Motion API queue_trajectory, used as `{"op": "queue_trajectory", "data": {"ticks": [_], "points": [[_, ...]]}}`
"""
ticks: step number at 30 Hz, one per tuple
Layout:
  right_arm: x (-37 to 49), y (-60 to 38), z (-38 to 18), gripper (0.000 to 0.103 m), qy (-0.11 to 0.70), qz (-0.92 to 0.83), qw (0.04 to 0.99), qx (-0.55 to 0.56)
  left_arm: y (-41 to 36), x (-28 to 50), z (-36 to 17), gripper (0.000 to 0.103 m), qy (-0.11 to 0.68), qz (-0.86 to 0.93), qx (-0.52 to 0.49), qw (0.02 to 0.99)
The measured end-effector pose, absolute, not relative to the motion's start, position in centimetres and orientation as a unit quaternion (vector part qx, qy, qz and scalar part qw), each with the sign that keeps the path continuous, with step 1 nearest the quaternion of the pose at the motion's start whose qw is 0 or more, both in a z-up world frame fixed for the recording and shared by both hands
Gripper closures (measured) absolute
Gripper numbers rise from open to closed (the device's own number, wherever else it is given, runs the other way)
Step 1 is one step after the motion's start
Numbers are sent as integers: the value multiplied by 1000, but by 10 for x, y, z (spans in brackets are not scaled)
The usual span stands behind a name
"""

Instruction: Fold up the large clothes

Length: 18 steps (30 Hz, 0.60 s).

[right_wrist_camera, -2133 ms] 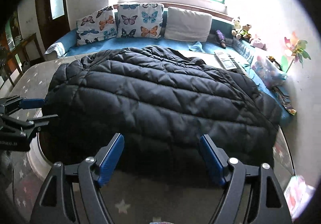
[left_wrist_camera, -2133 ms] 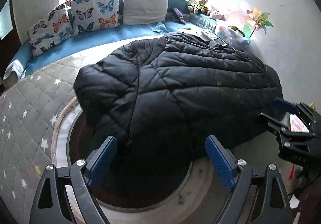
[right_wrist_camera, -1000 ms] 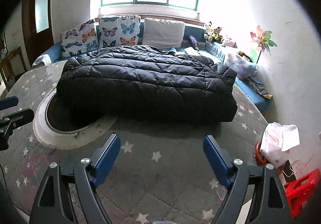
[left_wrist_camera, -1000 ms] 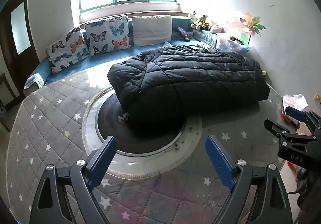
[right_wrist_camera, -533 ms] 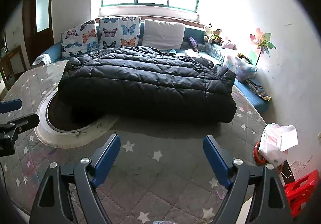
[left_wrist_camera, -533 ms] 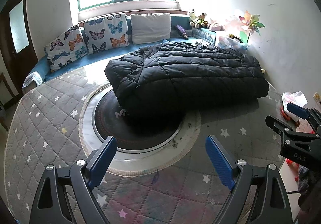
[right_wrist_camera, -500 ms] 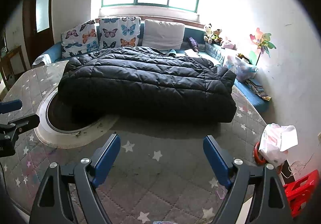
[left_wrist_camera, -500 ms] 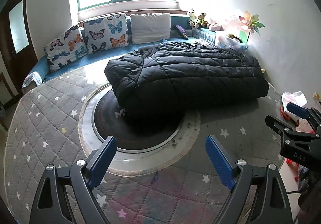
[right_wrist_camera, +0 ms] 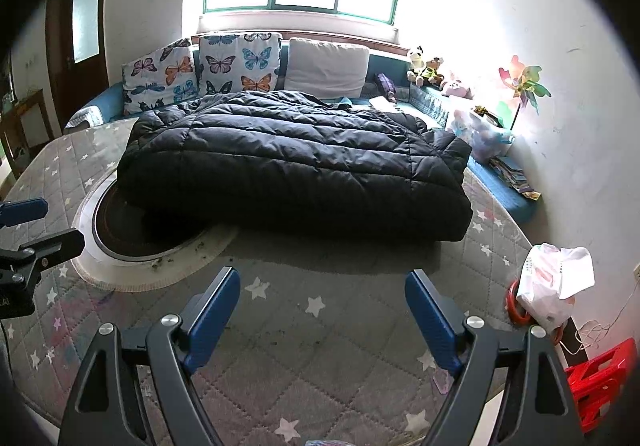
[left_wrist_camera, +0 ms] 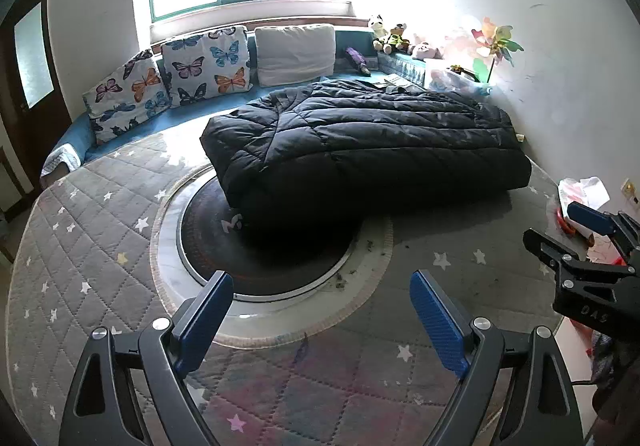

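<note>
A large black puffer coat [left_wrist_camera: 360,142] lies folded into a thick rectangle on the grey star-patterned mat [left_wrist_camera: 80,254], partly over a round dark disc [left_wrist_camera: 256,246]. It also shows in the right wrist view [right_wrist_camera: 296,166]. My left gripper [left_wrist_camera: 320,322] is open and empty, well back from the coat's near edge. My right gripper [right_wrist_camera: 322,318] is open and empty too, also back from the coat. The right gripper shows at the right edge of the left wrist view [left_wrist_camera: 576,242]; the left gripper shows at the left edge of the right wrist view [right_wrist_camera: 28,230].
A blue bench [right_wrist_camera: 100,106] with butterfly cushions [right_wrist_camera: 236,62] and a white pillow [right_wrist_camera: 326,66] runs under the window. Soft toys [right_wrist_camera: 424,70] and a pinwheel [right_wrist_camera: 524,86] stand at the right. A white plastic bag [right_wrist_camera: 556,282] and a red stool [right_wrist_camera: 600,378] sit off the mat's right edge.
Both grippers have drawn back and up from the coat, which now looks smaller and farther away. Both stay open and empty. The coat has not moved.
</note>
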State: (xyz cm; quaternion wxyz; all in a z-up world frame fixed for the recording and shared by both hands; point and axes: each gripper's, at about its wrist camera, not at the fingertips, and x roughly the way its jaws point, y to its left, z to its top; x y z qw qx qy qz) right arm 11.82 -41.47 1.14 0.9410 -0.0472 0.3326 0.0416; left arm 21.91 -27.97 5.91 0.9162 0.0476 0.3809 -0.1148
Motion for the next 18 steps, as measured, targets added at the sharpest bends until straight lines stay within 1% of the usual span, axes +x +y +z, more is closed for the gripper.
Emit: {"op": "queue_trajectory", "data": {"ticks": [9, 18], "points": [[117, -414, 11, 11, 331, 41, 941, -48, -282, 220, 56, 7, 384, -121, 45, 914], [115, -414, 11, 11, 329, 40, 942, -45, -288, 215, 58, 7, 372, -122, 54, 919]]}}
